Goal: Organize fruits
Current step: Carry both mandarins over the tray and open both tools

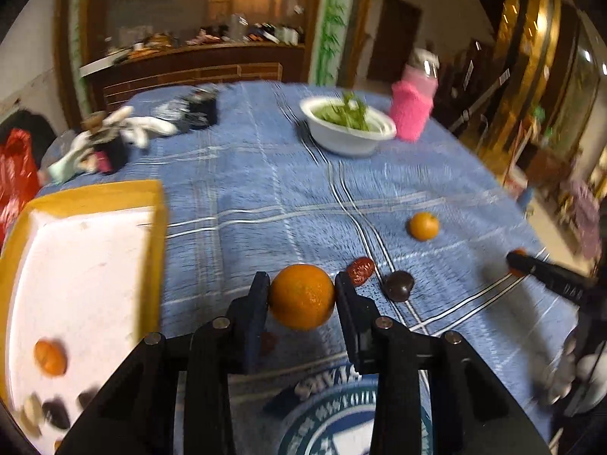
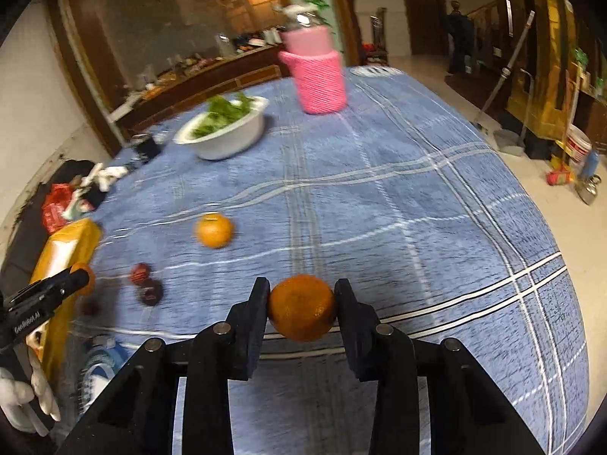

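Observation:
My left gripper (image 1: 302, 290) is shut on an orange tangerine (image 1: 302, 296), held above the blue checked tablecloth. My right gripper (image 2: 302, 299) is shut on another tangerine (image 2: 302, 307). A third tangerine (image 1: 423, 225) lies loose on the cloth; it also shows in the right wrist view (image 2: 213, 229). A red date (image 1: 361, 270) and a dark fruit (image 1: 397, 285) lie just right of the left gripper. The yellow-rimmed white tray (image 1: 91, 197) at the left holds a tangerine (image 1: 50, 357) and some dark fruits (image 1: 57, 413). The right gripper's tip (image 1: 538, 265) shows at the right edge of the left wrist view.
A white bowl of greens (image 1: 349, 131) and a pink-sleeved bottle (image 1: 412, 108) stand at the far side of the table. Gloves and dark clutter (image 1: 114, 132) lie at the far left. The table edge drops to the floor on the right (image 2: 561, 227).

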